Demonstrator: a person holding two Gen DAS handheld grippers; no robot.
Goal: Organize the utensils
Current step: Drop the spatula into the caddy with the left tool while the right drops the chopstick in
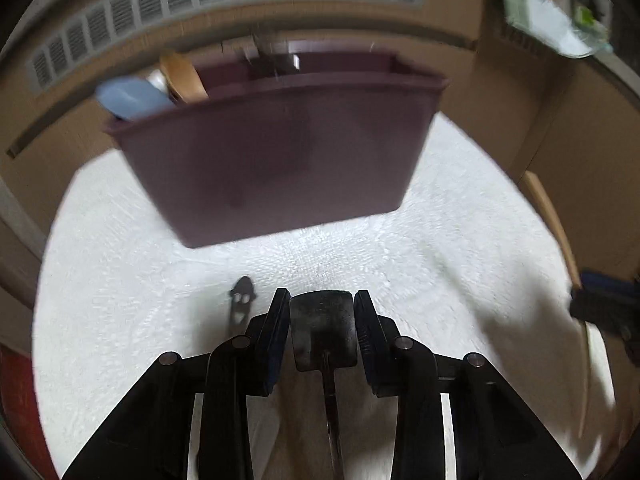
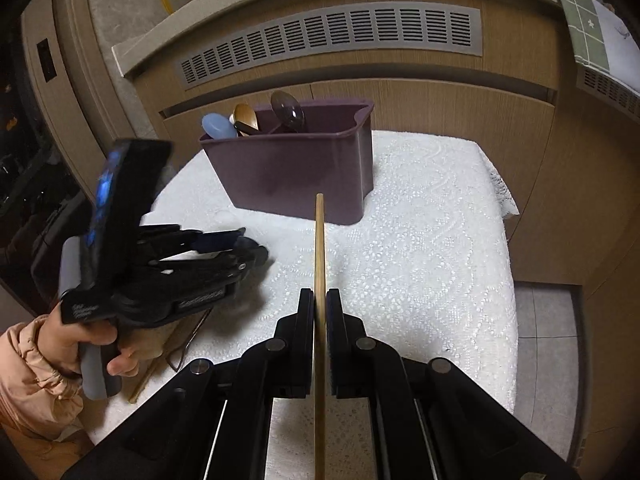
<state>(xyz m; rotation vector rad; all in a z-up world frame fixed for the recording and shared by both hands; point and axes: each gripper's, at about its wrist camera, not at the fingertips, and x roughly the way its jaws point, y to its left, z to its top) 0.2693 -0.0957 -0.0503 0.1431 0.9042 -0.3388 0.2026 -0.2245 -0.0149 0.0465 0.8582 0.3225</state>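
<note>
The right gripper [image 2: 320, 304] pinches a thin wooden stick [image 2: 319, 240] that points straight ahead. The left gripper [image 1: 322, 312] has a dark metal spatula head [image 1: 323, 328] between its fingers, which do not seem to squeeze it. Both hover over the white lacy cloth [image 2: 420, 240] on the desk. Farther back stands a purple bin [image 2: 296, 168] holding spoons [image 2: 286, 110].

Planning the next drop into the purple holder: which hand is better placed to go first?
Probably right: the right gripper is shut on a wooden stick aimed at the holder. The left gripper's jaws only straddle a dark utensil.
</note>
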